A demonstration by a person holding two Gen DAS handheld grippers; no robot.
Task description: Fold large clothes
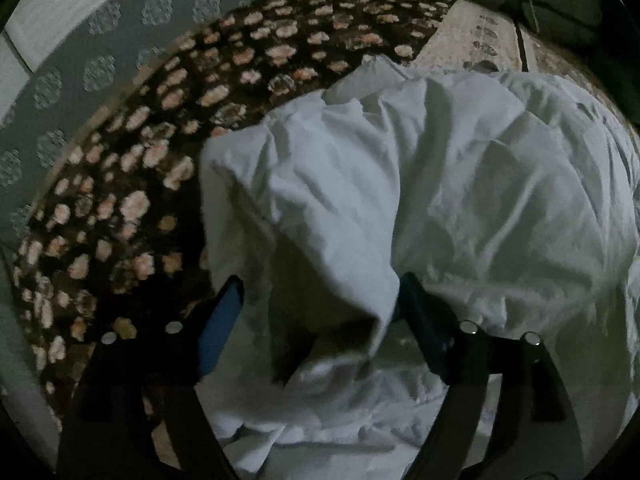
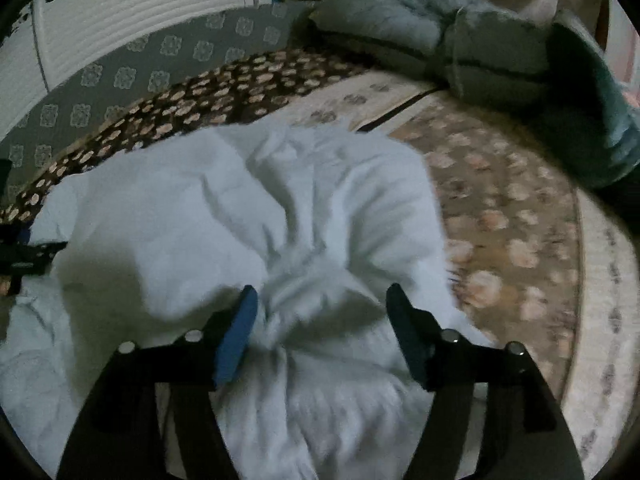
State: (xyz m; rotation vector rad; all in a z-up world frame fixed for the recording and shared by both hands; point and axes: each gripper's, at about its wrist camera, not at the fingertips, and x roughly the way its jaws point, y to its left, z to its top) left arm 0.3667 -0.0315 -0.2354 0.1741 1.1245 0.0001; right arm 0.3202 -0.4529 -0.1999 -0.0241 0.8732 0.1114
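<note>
Floral blanket [image 2: 492, 208], folded grey bedding [image 2: 460, 44]

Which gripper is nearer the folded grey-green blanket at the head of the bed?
Right. The right gripper is over the white garment, facing the blanket; the left gripper is farther, at the garment's opposite edge.

left gripper [image 1: 320, 296] jaws spread wide, blue-padded fingers [image 1: 224, 320] angled downward, right gripper [image 2: 320, 312] likewise spread wide, pointing forward and down

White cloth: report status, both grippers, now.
Left gripper open, a cloth fold between its fingers. Right gripper open over the bunched middle. White cloth crumpled on the bedspread, unfolded. Pillow beyond, clear of it.
</note>
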